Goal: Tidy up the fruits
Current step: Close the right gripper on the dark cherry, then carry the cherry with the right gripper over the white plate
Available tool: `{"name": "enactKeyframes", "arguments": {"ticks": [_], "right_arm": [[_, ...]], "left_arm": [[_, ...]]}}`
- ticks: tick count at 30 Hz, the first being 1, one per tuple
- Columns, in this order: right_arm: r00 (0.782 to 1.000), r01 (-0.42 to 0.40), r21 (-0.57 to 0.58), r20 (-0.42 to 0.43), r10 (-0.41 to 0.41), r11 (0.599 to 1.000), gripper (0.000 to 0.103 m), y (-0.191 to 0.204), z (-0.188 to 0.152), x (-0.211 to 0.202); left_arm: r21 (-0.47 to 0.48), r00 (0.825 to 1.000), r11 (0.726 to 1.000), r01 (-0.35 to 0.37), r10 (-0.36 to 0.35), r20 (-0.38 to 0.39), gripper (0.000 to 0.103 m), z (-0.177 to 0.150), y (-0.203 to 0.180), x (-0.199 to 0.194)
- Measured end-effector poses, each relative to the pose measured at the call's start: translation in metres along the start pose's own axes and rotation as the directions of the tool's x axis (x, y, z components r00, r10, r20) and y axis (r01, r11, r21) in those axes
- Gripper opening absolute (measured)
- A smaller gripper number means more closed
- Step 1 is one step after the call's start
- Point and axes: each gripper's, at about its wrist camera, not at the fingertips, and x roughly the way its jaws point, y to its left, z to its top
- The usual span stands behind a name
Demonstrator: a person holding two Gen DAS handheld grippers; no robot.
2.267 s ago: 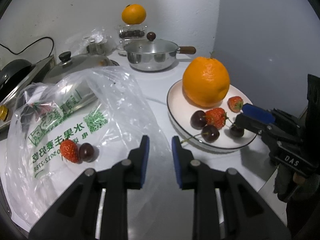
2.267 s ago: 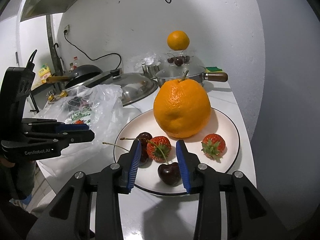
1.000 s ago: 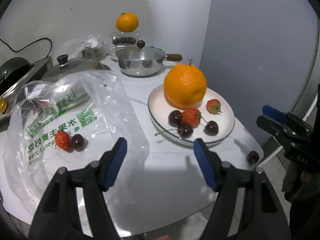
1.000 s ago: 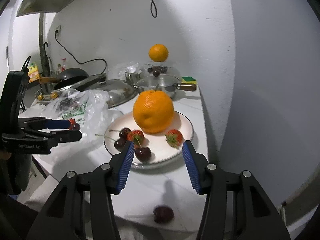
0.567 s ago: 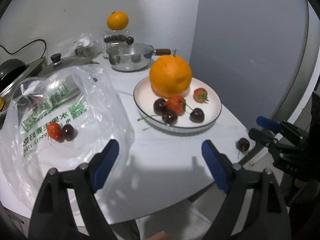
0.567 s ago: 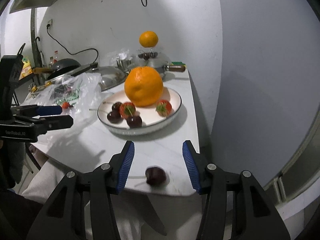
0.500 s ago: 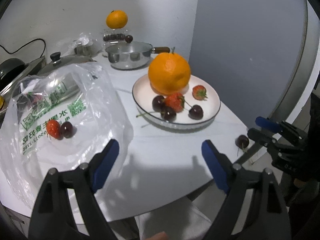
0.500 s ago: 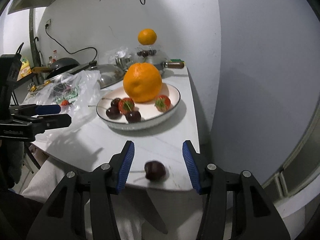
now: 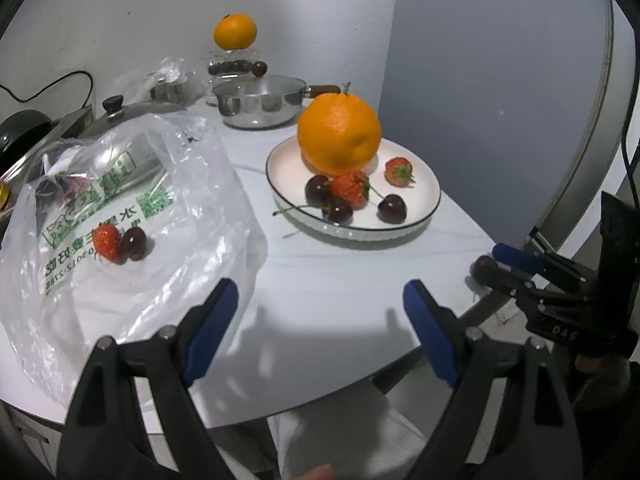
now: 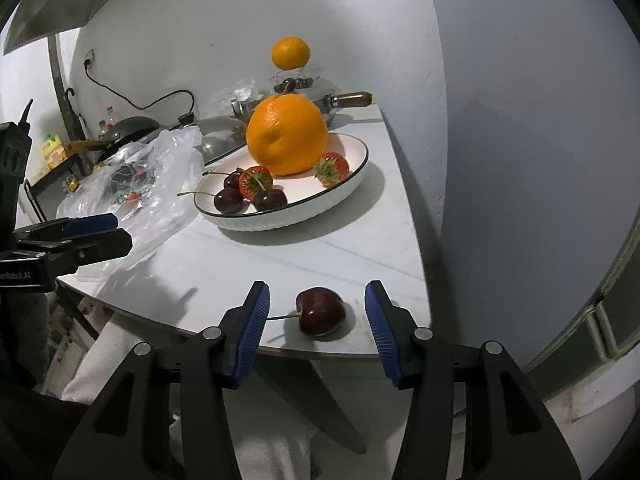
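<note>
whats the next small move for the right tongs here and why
Probably ease the right tongs forward and down around the loose cherry, then close. The cherry lies alone near the table edge, off the plate, and sits between the open blue fingers, apparently not yet touched. The left tongs are open and empty near the plastic bag.

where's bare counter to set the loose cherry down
Bare counter lies in front of the plate, between the bag and the cherry at the edge. A narrow strip runs between bag and plate. The back, around the pot, is crowded.
</note>
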Motion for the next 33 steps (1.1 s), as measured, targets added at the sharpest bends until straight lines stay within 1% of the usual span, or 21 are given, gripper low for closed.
{"name": "enactKeyframes", "arguments": {"ticks": [6, 9, 11, 14, 26, 33], "right_arm": [[1.000, -0.019, 0.000, -0.009, 0.019, 1.000, 0.044, 0.003, -0.001, 0.006], [1.000, -0.012, -0.003, -0.007, 0.012, 1.000, 0.041, 0.004, 0.000, 0.007], [1.000, -0.010, 0.000, -0.004, 0.010, 1.000, 0.035, 0.003, 0.001, 0.006], [1.000, -0.003, -0.008, -0.003, 0.003, 1.000, 0.031, 0.004, 0.002, 0.005], [1.000, 0.024, -0.027, -0.014, -0.024, 0.999, 0.030, 0.007, 0.003, 0.011], [1.000, 0.016, -0.042, -0.014, -0.017, 0.999, 0.030, 0.014, 0.005, 0.013]], "left_arm": [[-0.005, 1.000, 1.000, -0.006, 0.006, 0.003, 0.086, -0.001, 0.002, -0.002], [-0.010, 1.000, 1.000, -0.006, 0.006, -0.001, 0.086, -0.002, 0.005, -0.002], [-0.014, 1.000, 1.000, -0.006, 0.006, -0.001, 0.086, -0.003, 0.006, -0.002], [-0.017, 1.000, 1.000, -0.004, 0.004, 0.002, 0.086, -0.003, 0.008, -0.003], [-0.035, 1.000, 0.999, -0.003, 0.004, 0.008, 0.086, -0.005, 0.014, -0.006], [-0.049, 1.000, 0.999, -0.003, 0.003, 0.012, 0.086, -0.005, 0.022, -0.007]]}}
